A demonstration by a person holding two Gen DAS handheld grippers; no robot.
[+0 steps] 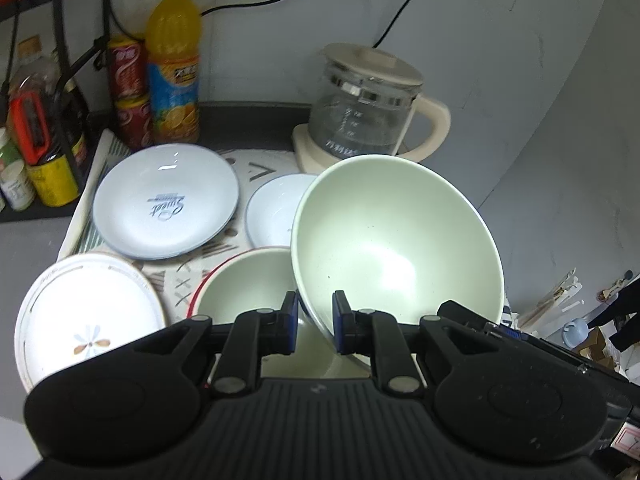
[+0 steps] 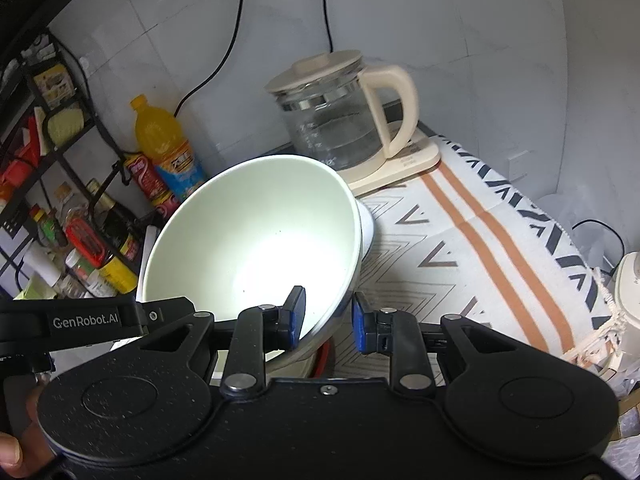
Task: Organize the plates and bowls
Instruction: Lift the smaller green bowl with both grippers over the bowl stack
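Observation:
A large pale green bowl (image 1: 394, 240) is tilted above a smaller red-rimmed bowl (image 1: 244, 284). My left gripper (image 1: 316, 326) is shut on the near rim of the large bowl. My right gripper (image 2: 328, 318) also has its jaws either side of the same bowl's (image 2: 256, 240) rim, closed on it. A light blue plate (image 1: 166, 202) and a small blue-rimmed bowl (image 1: 276, 208) lie behind. A white flowered plate (image 1: 88, 316) sits at the near left. The red-rimmed bowl (image 2: 322, 360) shows only as a sliver in the right wrist view.
A glass kettle (image 1: 364, 108) on a cream base stands at the back; it also shows in the right wrist view (image 2: 332, 120). An orange juice bottle (image 1: 174, 64), red cans (image 1: 128, 92) and a rack of condiments (image 1: 36, 128) stand left. A patterned cloth (image 2: 480, 240) covers the counter.

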